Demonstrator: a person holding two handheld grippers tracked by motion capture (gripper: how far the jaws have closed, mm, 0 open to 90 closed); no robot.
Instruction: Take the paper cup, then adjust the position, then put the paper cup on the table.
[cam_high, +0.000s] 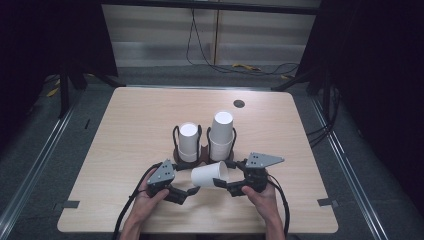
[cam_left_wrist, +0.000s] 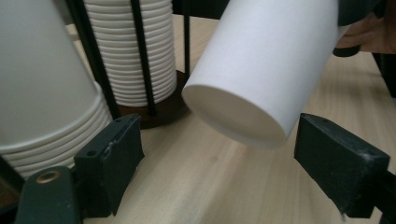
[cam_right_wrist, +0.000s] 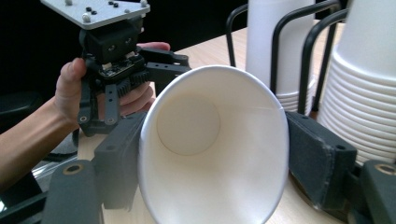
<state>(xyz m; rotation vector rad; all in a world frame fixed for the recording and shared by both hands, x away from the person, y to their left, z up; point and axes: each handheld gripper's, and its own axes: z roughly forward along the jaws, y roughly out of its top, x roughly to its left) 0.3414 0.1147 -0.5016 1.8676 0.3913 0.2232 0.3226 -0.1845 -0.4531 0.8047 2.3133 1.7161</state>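
Cup (cam_high: 210, 175) lies sideways above the bench (cam_high: 125, 150) near its front edge, squeezed at its rim by the right gripper (cam_high: 225, 186); the left gripper (cam_high: 192, 191) stands open around its base, pads apart from it.

left gripper (cam_high: 192, 191): black body, blocky matte jaws, round brass-coloured fastener at one jaw's base | grey three-cornered plate on top, dark screws | black cable trailing behind | right gripper (cam_high: 223, 184): same black build, grey plate on top, black cable behind | forearms bare, no sleeves
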